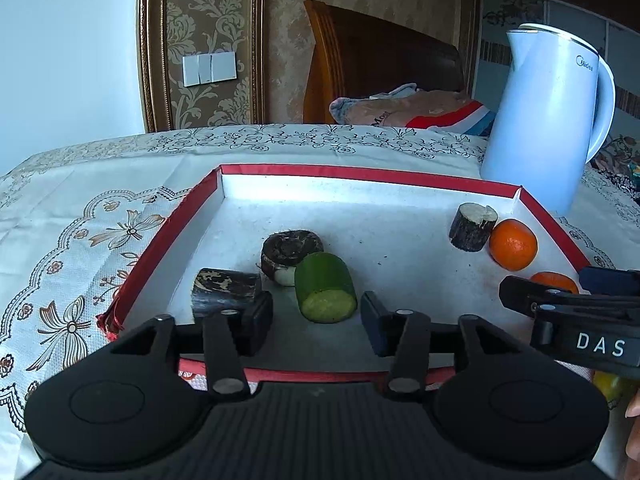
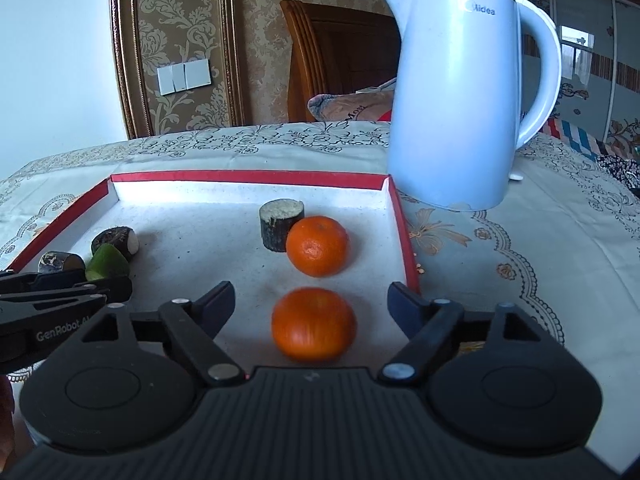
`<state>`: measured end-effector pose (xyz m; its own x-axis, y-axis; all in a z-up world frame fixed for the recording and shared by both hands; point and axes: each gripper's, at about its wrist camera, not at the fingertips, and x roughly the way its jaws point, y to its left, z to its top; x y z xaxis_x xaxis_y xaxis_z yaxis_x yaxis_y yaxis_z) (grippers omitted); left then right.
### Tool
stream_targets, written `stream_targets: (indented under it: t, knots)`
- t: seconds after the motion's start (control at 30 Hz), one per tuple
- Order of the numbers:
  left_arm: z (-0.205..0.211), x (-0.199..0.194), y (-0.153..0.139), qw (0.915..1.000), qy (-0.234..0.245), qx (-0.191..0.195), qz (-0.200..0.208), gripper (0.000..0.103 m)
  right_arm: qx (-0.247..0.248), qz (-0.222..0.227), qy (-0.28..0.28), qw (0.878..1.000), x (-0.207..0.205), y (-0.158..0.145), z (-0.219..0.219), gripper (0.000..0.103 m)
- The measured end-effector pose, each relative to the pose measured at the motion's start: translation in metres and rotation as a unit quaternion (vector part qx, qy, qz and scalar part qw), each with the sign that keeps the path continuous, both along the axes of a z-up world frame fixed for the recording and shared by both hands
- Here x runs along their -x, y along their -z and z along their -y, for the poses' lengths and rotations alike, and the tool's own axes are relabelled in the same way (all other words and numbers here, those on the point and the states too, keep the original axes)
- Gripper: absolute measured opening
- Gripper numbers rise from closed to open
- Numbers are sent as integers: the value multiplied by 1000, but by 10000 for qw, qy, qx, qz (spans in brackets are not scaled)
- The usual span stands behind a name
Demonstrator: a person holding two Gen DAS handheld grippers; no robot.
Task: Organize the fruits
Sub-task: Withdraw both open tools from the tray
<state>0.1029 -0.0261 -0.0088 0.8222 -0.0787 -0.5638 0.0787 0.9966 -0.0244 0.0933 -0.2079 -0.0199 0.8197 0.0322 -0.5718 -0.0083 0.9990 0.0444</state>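
Observation:
A red-rimmed tray [image 1: 168, 236] [image 2: 404, 240] holds the pieces. In the left wrist view a green cucumber chunk [image 1: 326, 294] lies just beyond my open left gripper [image 1: 316, 322], with a dark sugarcane piece [image 1: 224, 292] by the left finger and a dark round piece [image 1: 290, 254] behind. A bark-covered stub [image 1: 472, 226] and two oranges [image 1: 513, 244] [image 1: 554, 282] sit at the right. In the right wrist view my open right gripper [image 2: 312, 308] straddles the near orange [image 2: 313, 323] without touching it. The far orange [image 2: 317, 245] touches the stub [image 2: 280, 224].
A white electric kettle [image 1: 548, 120] [image 2: 460, 96] stands on the patterned tablecloth [image 1: 80, 240] beyond the tray's far right corner. A wooden chair back [image 1: 380, 64] with a bundle of cloth stands behind the table. A yellow object [image 1: 610, 388] shows at the right edge.

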Motion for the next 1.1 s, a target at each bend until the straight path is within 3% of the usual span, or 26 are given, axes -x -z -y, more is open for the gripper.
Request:
stream_targets:
  t: [0.03,0.1,0.27,0.67,0.93,1.1]
  knots:
    - [-1,1,0,10000,4,38,31,68,-47,-5,-14,10000,0,-1,1,88]
    - [-2,5,-2,9999,-16,48,123,70,-98,9,-36,9999,2,-2,2,90]
    - [-4,8,-2,9998,26,92,148,71,-101,79,-130,9998,6,-3,0,99]
    - [-9,30,-7,9991,196,95,377,73,-246,358,-151,9989,23,-10,6,103]
    - [-21,40,-12,9985,151,302,438,73,-271,403,-178,9987,28,-10,7,103]
    - [-27,62,-15,9971,401,465,459,74,-485,605,-77,9970,46,-15,18,103]
